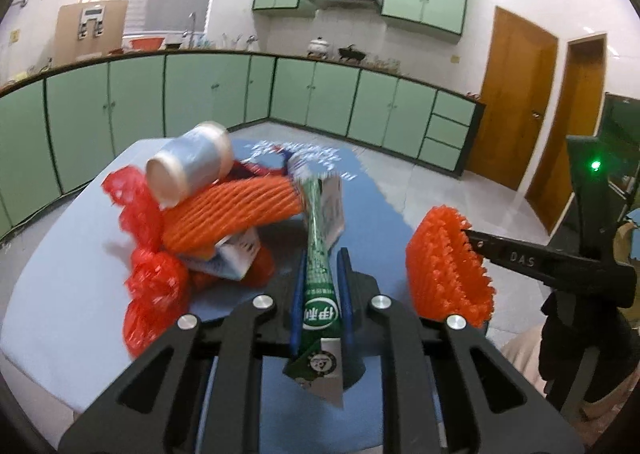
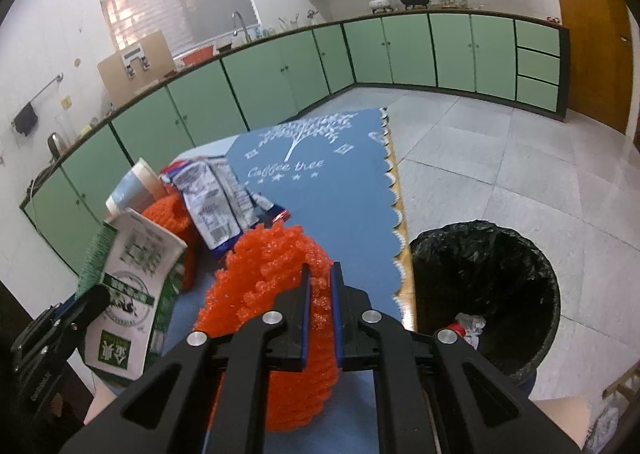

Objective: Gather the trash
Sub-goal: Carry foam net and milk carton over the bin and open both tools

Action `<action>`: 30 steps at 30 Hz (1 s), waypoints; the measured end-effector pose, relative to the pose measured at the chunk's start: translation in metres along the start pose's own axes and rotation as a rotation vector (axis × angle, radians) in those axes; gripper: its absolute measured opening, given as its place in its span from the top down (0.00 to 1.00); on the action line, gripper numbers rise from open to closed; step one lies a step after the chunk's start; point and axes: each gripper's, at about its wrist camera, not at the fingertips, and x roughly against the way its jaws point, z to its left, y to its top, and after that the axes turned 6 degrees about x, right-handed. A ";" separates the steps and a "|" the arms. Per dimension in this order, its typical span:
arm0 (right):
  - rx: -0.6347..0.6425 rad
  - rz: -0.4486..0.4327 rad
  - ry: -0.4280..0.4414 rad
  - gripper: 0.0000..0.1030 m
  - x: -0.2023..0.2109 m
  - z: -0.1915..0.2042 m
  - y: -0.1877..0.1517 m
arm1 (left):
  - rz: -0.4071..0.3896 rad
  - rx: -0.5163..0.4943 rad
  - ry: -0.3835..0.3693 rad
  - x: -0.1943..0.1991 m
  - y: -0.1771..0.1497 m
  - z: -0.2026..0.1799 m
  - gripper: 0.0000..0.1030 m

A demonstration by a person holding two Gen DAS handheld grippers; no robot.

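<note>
Green and white, the flattened milk carton (image 1: 320, 286) stood pinched edge-on between the narrowed blue pads of the left gripper (image 1: 320, 266), its printed end lying back toward the camera. Just ahead and to that gripper's left lay the heap of rubbish on the blue table mat (image 1: 380, 190): an orange foam fruit net (image 1: 232, 210), a crumpled red mesh bag (image 1: 148, 254) and a pale paper cup (image 1: 188, 170) tipped on its side on top of the net. Off to its right, the right gripper's black finger (image 1: 516, 254) reached into a second foam net (image 1: 444, 266).

From the right wrist, the right gripper (image 2: 320, 286) was clamped on the wall of that orange foam net (image 2: 276, 294), which hung in front of and below its jaws. Ahead and left of it lay a silver snack wrapper (image 2: 216, 202); the carton (image 2: 136, 286) stood further left. To its right, down on the tiled floor beside the table edge, sat a bin with a black liner (image 2: 488, 286), a few scraps already inside.
</note>
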 end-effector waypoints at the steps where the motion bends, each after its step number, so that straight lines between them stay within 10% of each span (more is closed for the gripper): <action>1: -0.009 -0.007 -0.004 0.91 0.003 -0.004 0.001 | -0.003 -0.003 -0.017 0.000 0.002 -0.005 0.86; 30: -0.193 0.004 -0.323 0.92 -0.013 -0.204 0.004 | 0.084 -0.127 -0.343 -0.172 0.025 -0.182 0.89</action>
